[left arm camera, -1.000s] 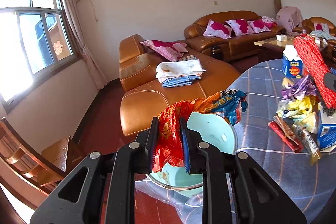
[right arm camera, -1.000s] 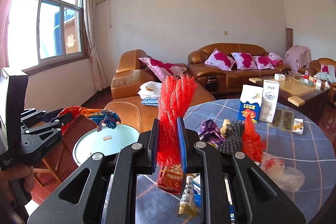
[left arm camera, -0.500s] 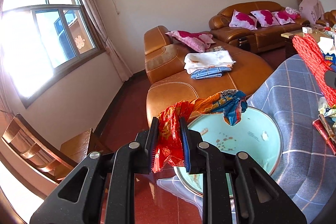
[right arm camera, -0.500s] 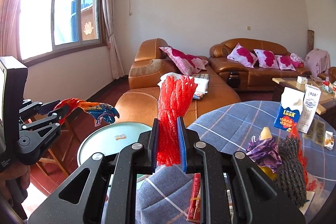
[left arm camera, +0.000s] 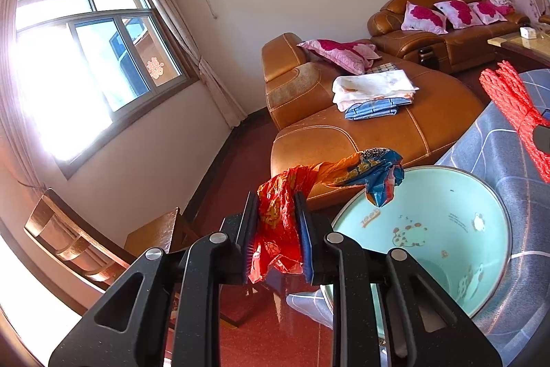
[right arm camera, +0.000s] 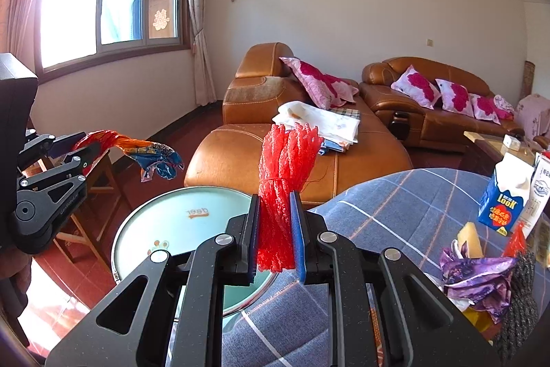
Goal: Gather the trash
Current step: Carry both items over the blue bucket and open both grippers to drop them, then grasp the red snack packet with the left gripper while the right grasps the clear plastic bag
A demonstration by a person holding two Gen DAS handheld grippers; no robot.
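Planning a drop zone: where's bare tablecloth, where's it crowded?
Bare: the checked tablecloth between the green basin and the blue Look carton. Crowded: the right edge, with the purple wrapper and other trash. The basin's inside looks empty.

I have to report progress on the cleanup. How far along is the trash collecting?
Nothing visibly sits in the mint basin yet. In hand: the left gripper clamps an orange-blue wrapper over it, and the right gripper clamps a red mesh bundle. Left: the purple wrapper and blue carton on the table.
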